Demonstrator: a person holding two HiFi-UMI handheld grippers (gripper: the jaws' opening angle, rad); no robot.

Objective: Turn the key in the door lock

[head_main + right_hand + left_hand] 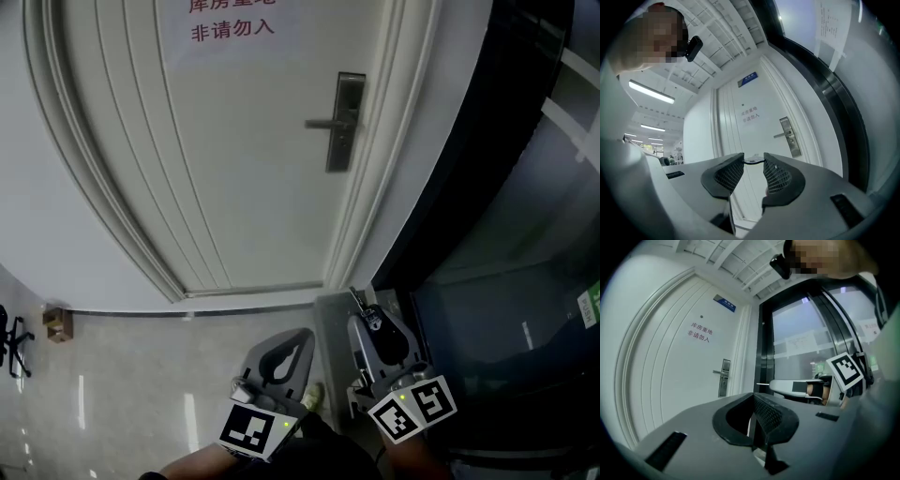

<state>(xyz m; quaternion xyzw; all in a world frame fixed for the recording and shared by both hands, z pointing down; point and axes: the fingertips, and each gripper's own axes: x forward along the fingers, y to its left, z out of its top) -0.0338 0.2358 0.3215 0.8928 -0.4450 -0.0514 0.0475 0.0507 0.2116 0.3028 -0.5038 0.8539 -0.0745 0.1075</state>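
White door (234,159), lever handle (326,123), red lettering (232,28), dark glass wall (511,206) beside

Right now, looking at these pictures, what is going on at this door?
A person stands facing a closed white door, a tool in each hand. The right tool pinches a small flat metal piece, apparently the key, at its tips. The left tool is shut and empty. Both are well short of the lock plate, so nothing is in the lock yet.

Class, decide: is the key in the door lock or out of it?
Out. The key is pinched between the right gripper's jaw tips, well short of the lock plate on the door.
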